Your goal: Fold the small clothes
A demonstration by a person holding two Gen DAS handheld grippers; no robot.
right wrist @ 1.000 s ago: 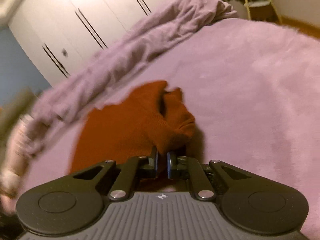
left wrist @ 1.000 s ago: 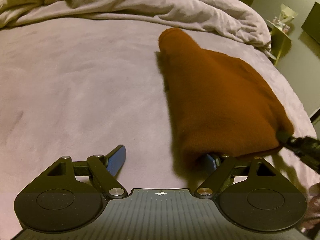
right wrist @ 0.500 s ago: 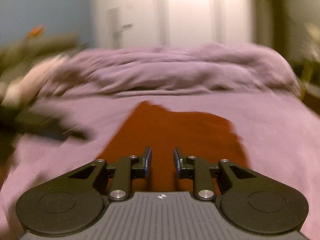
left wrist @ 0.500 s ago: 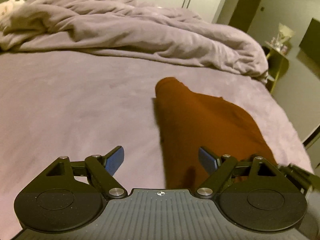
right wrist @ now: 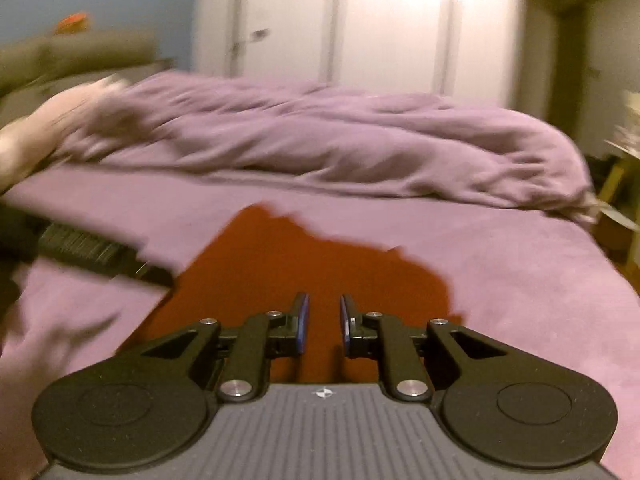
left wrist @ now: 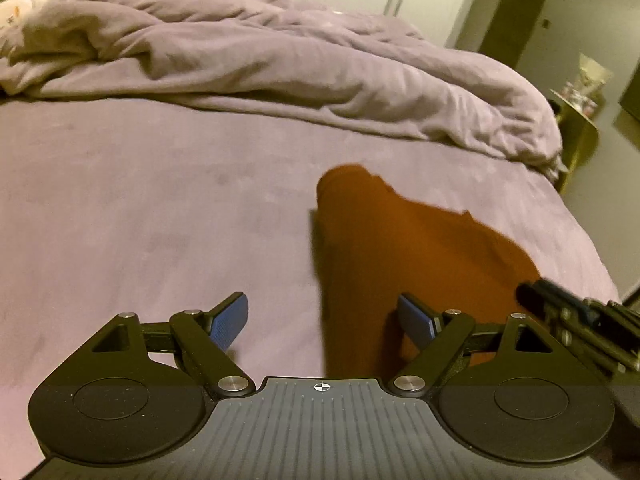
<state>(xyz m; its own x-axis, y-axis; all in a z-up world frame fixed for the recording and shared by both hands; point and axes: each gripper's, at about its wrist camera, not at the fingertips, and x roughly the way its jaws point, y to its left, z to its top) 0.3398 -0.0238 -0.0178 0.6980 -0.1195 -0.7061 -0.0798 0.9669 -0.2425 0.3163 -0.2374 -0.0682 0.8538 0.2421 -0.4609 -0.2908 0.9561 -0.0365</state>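
The rust-brown garment [left wrist: 400,256] lies folded at frame centre on the purple bed [left wrist: 140,220]; the left gripper [left wrist: 324,318] gapes wide, and the right gripper [right wrist: 323,322], jaws just closing, stands slightly apart, empty.

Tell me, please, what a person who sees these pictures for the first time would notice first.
The rust-brown garment stands out most: it lies flat on the purple bed, just ahead of both grippers. Behind it, a crumpled duvet stretches across the far side of the bed. The left gripper is wide open, the right gripper narrowly open, neither holding anything.
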